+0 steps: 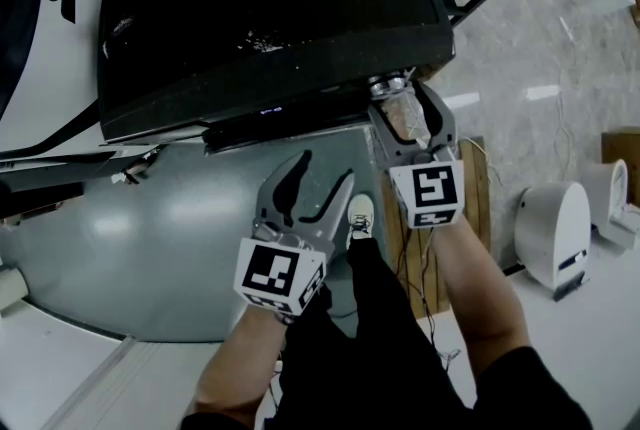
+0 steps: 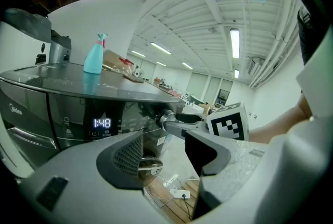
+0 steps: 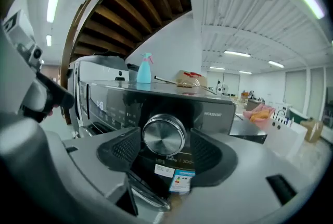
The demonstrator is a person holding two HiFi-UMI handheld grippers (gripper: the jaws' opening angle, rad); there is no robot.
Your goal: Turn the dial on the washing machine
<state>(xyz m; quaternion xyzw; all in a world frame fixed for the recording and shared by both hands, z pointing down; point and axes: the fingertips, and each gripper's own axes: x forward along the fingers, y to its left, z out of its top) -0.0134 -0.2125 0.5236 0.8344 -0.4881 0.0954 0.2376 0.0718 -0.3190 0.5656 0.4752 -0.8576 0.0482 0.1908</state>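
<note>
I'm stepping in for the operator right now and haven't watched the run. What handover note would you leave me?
Right tool: jaws closed on the dial, on the front of the washing machine near its right end.
Left tool: open, empty, held in front of the machine below the panel.
Display reads 1:48.
Done: dial reached and gripped.
Left: turn it. Whether any turning has happened can't be told.
</note>
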